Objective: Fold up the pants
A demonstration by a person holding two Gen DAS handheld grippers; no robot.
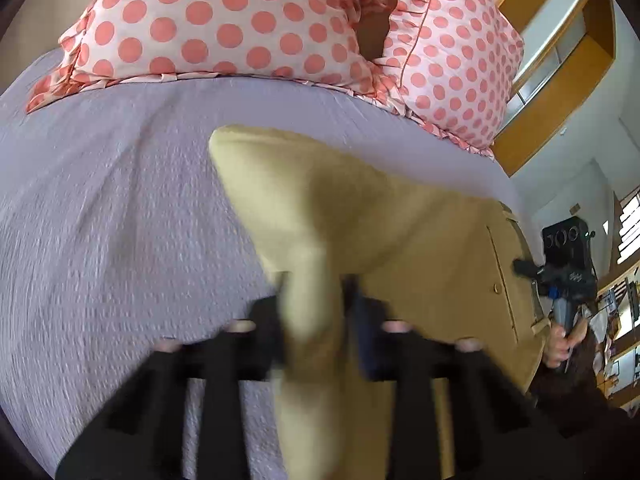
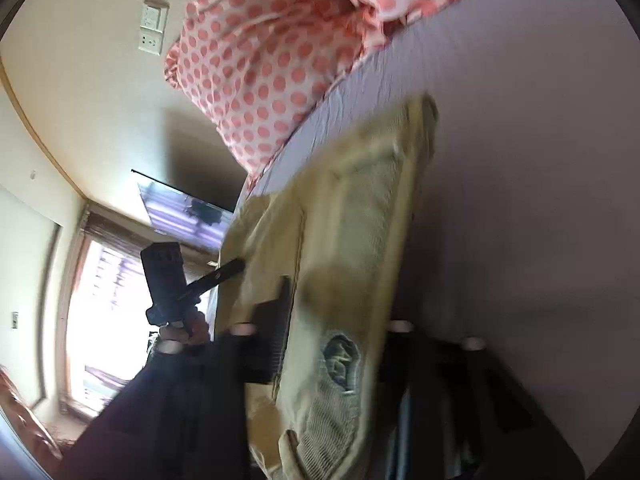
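Observation:
Tan pants lie on a lilac bedspread. My left gripper is shut on a bunched fold of the pants and holds it above the bed. My right gripper is shut on the waistband end of the pants, where the inner lining and a label show. Each gripper shows in the other's view: the right one in the left wrist view, the left one in the right wrist view. Both views are motion-blurred.
Two pillows with pink polka dots lie at the head of the bed. Wooden shelving stands beyond the bed's right side. In the right wrist view there is a wall switch, a window and a wall screen.

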